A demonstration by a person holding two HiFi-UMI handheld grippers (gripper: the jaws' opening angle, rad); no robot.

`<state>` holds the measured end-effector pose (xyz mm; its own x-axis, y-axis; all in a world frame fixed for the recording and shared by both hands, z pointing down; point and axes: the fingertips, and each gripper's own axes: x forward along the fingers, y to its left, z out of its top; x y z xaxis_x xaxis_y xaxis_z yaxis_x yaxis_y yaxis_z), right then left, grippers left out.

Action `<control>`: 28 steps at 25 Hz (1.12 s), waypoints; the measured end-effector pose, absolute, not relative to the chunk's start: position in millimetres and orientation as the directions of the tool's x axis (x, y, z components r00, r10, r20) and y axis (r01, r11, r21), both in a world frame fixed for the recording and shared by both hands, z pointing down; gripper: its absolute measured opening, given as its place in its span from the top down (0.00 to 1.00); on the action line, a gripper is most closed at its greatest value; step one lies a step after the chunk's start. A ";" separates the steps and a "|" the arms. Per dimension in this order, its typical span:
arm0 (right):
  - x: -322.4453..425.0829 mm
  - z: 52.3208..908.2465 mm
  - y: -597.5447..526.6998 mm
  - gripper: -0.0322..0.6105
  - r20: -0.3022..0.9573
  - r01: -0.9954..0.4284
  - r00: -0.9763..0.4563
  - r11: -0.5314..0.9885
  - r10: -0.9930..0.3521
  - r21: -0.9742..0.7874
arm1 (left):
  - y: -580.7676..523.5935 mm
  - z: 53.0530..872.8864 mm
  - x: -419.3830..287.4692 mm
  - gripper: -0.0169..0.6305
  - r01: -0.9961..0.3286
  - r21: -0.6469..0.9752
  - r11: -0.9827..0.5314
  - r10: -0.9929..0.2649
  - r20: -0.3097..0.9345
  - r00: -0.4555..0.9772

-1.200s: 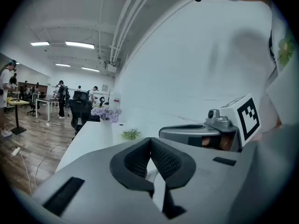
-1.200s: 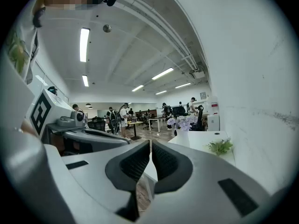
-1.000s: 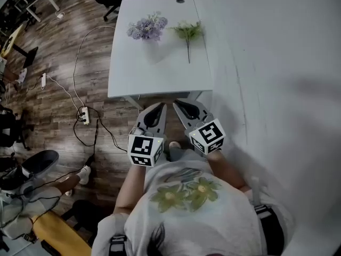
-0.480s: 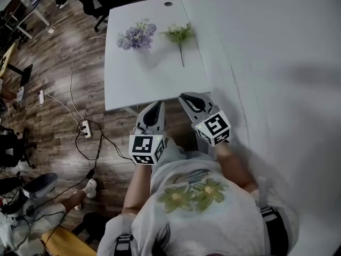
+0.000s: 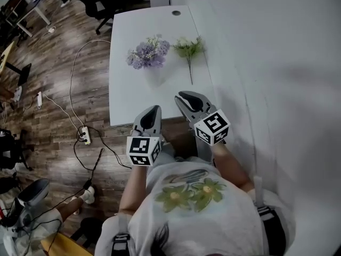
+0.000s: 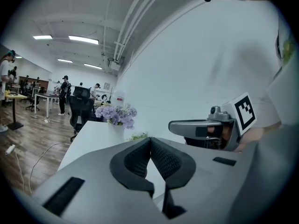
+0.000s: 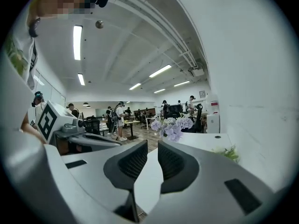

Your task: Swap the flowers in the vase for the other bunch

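- On the wooden floor at the left lie one white power strip and a few loose cables, beside the table's left edge.
- One white table stands against the white wall, with a single round cable hole near its far end.
- There are two bunches of flowers. The purple bunch, lilac heads packed into a loose dome, stands in one white vase at mid-table. The vase is hard to make out against the tabletop from above.
- The left gripper hangs at the table's near edge, well short of the vase. Its jaws are pressed together and empty.
- The green bunch, pale blooms amid leaves on a thin stem, lies flat just right of the vase, apart from it.
- The right gripper reaches over the near right corner, its jaws closed to a slit on nothing.
- Nothing stands between either gripper and the flowers.
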<state>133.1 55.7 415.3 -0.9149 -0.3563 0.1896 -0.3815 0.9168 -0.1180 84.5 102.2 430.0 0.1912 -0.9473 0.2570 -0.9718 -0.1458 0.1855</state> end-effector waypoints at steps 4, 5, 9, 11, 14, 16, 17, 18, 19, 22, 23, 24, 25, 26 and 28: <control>100.6 408.8 27.2 0.87 0.182 -0.375 -0.919 0.918 -0.350 -0.127 | 79.1 428.6 54.5 0.95 -0.973 0.183 -0.141 -0.948 0.259 0.186; 93.4 408.8 21.1 0.87 0.180 -0.375 -0.919 0.918 -0.350 -0.129 | 74.7 429.6 47.6 0.95 -0.973 0.184 -0.140 -0.948 0.260 0.186; 64.3 410.7 -1.5 0.87 0.180 -0.383 -0.916 0.915 -0.358 -0.131 | 58.7 435.9 18.9 0.95 -0.973 0.186 -0.138 -0.945 0.271 0.186; 52.4 412.8 -12.9 0.85 0.180 -0.393 -0.912 0.910 -0.368 -0.134 | 49.8 440.1 6.6 0.95 -0.972 0.188 -0.140 -0.942 0.277 0.190; 39.5 420.2 -32.7 0.66 0.190 -0.426 -0.898 0.891 -0.396 -0.155 | 34.9 444.0 -7.7 0.95 -0.970 0.188 -0.153 -0.938 0.280 0.203; 33.2 424.3 -45.1 0.59 0.200 -0.451 -0.886 0.877 -0.418 -0.164 | 26.5 444.6 -16.4 0.95 -0.969 0.187 -0.164 -0.936 0.280 0.212; 30.5 425.8 -50.4 0.58 0.203 -0.464 -0.880 0.870 -0.430 -0.167 | 23.6 445.4 -20.4 0.95 -0.968 0.185 -0.169 -0.935 0.280 0.217; 28.0 427.7 -55.2 0.57 0.204 -0.477 -0.873 0.862 -0.442 -0.172 | 21.5 446.8 -24.2 0.95 -0.967 0.184 -0.175 -0.933 0.282 0.222; 25.7 430.2 -60.1 0.56 0.207 -0.491 -0.866 0.853 -0.455 -0.178 | 20.1 448.8 -27.7 0.95 -0.967 0.182 -0.180 -0.931 0.285 0.227; 20.5 440.1 -75.3 0.55 0.226 -0.533 -0.841 0.823 -0.491 -0.197 | 17.0 454.6 -37.9 0.95 -0.966 0.178 -0.189 -0.926 0.296 0.235; 19.7 442.6 -79.2 0.55 0.230 -0.541 -0.837 0.814 -0.496 -0.211 | 16.5 456.0 -40.9 0.95 -0.966 0.177 -0.189 -0.925 0.298 0.235; 19.3 443.6 -81.8 0.55 0.228 -0.544 -0.836 0.807 -0.498 -0.232 | 16.4 457.2 -43.3 0.95 -0.966 0.178 -0.188 -0.924 0.300 0.235; 19.0 442.8 -83.5 0.55 0.220 -0.544 -0.838 0.800 -0.500 -0.253 | 16.7 457.9 -44.8 0.95 -0.965 0.181 -0.189 -0.923 0.302 0.237; 18.5 441.0 -84.7 0.55 0.211 -0.542 -0.839 0.796 -0.501 -0.268 | 17.0 458.7 -45.8 0.95 -0.964 0.185 -0.189 -0.922 0.304 0.239; 16.5 437.5 -89.1 0.55 0.199 -0.539 -0.842 0.795 -0.501 -0.278 | 15.6 461.8 -46.8 0.95 -0.963 0.190 -0.190 -0.919 0.310 0.243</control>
